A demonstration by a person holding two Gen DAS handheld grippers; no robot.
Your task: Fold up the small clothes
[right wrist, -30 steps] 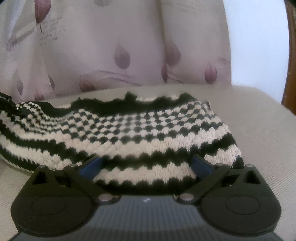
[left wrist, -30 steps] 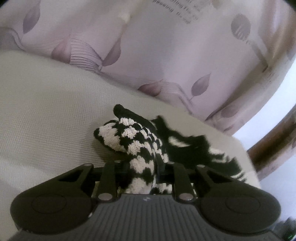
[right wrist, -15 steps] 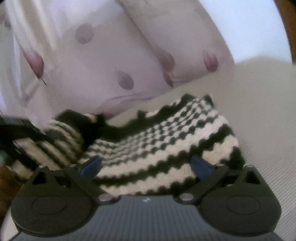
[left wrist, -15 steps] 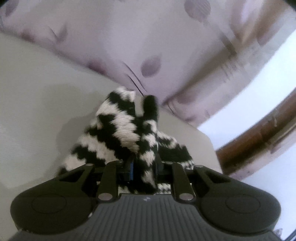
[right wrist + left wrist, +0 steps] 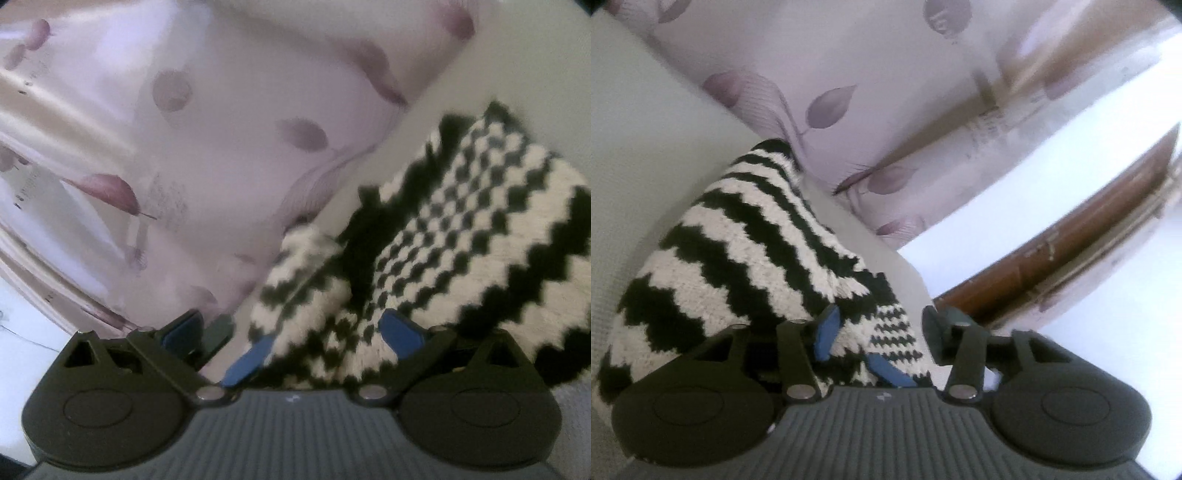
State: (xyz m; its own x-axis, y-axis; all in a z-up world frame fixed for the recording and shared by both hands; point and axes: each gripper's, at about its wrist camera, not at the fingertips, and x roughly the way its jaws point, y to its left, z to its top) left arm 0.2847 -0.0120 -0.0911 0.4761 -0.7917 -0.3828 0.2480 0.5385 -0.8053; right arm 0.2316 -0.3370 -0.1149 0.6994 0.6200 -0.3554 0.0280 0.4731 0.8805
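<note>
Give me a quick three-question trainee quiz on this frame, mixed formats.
1. True or false: the left gripper is clamped shut on the knit garment.
2. Multiple choice: the garment's pattern is A) red dots, B) black-and-white zigzag stripes and checks, C) plain grey.
3. Fill in: behind the garment hangs a pale ___ printed with purple leaves.

Key: 1 false, its jaws stand apart with the knit between them. 2 B. 3 curtain.
</note>
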